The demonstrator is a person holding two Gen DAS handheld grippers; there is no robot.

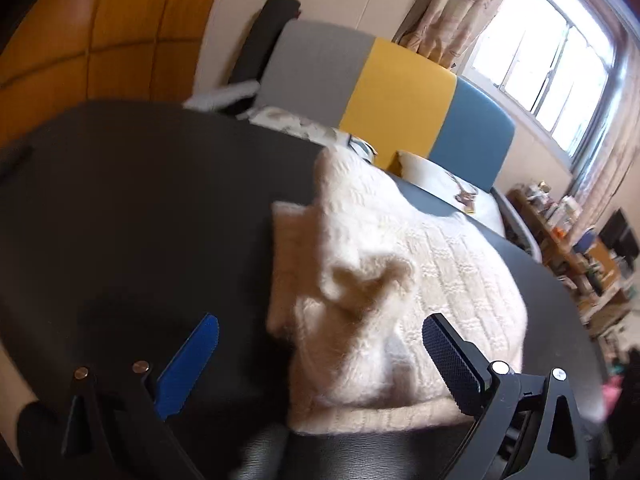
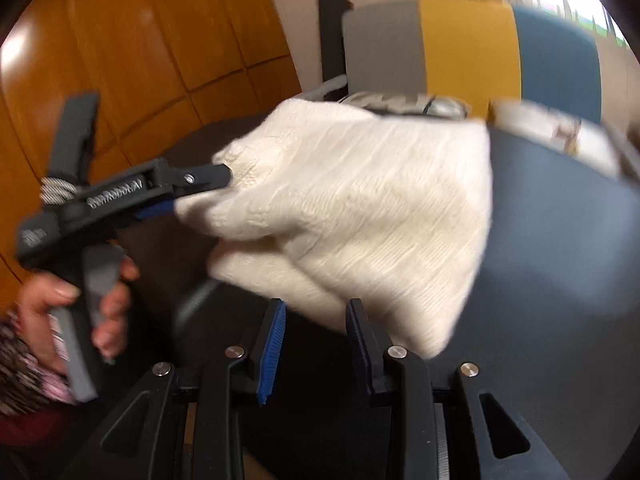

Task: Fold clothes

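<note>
Folding was about halfway done by the look of it: the big dark table (image 1: 120,200) had the white knit sweater (image 1: 440,264) lying on it in a thick bundle with one flap doubled over, more toward the far right side of the top

left gripper (image 1: 320,322) had its jaws spread wide with nothing pinched. The fuzzy hump of the fold sat right between the two fingers. From the right wrist view one finger tip was right at the sweater's left edge, with the person's hand (image 2: 60,292) around the handle

right gripper (image 2: 317,305) had its jaws partly apart, just a dark gap between the pads, and the sweater's near corner was right at the tips, so no grip there as far as I could tell

my guess for the next move: both claws needed to close on that near edge, one on each side, then carry it over to the far edge evenly. The knit looked thick and floppy, so a shallow pinch could slip

Around it: wooden wardrobe (image 1: 100,32) on the left, grey/yellow/blue headboard (image 1: 400,92) behind the table, bright window (image 1: 560,60), a pillow (image 1: 432,172), and a cluttered shelf (image 1: 580,232). Nothing was on the table to block the fold
</note>
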